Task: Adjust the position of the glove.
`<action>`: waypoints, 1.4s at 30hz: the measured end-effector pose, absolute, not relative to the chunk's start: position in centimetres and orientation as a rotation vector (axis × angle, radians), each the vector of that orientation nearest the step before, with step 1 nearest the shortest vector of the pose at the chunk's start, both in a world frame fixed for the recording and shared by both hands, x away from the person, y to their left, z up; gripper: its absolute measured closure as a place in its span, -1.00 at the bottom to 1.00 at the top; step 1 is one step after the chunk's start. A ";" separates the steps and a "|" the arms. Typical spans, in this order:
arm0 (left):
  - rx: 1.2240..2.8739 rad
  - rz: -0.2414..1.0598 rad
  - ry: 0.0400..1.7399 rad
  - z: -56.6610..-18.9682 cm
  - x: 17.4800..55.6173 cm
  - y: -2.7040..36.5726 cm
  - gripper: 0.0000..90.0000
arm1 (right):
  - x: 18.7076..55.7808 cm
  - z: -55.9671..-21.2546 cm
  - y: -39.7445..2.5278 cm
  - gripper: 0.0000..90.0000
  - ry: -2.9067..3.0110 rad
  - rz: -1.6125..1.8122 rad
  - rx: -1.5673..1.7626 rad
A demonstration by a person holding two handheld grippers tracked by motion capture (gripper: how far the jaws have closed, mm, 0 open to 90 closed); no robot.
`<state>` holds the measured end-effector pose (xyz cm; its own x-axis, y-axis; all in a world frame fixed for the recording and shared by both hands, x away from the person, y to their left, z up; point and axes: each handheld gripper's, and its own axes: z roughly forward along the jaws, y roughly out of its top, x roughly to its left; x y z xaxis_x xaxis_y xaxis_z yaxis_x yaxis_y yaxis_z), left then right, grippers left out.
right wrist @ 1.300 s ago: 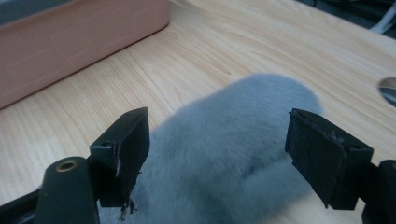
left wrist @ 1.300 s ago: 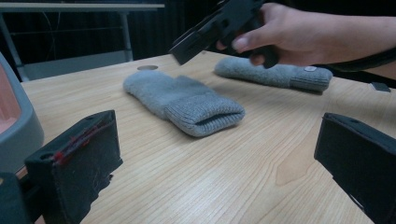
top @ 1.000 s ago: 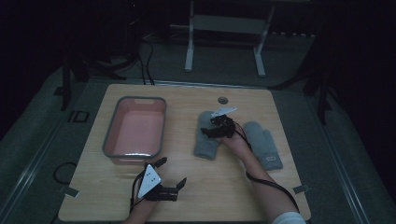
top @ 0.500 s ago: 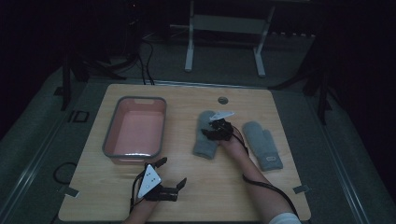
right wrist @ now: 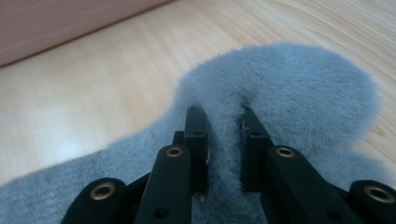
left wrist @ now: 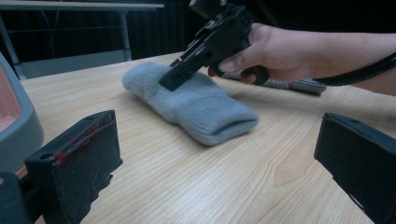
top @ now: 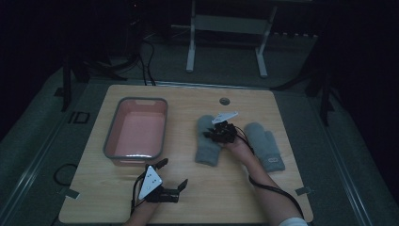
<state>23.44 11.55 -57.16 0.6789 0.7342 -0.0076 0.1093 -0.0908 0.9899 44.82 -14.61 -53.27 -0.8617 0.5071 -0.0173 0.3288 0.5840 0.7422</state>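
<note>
Jaws of the right gripper point(right wrist: 224, 140) pinching the grey mitten point(right wrist: 289, 88), hand angled down; left gripper point(top: 171, 176) agape.

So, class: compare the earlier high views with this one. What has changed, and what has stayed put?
The right tool shifted slightly along the left mitten, and now pinches a fold of its fleece. The left tool stayed open near the table's front edge. The right mitten and tray have not moved.
</note>
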 end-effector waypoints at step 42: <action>1.605 0.594 0.698 -57.2 23.4 11.5 -0.99 | 38.7 -52.4 -19.1 -0.53 2.612 1.308 0.665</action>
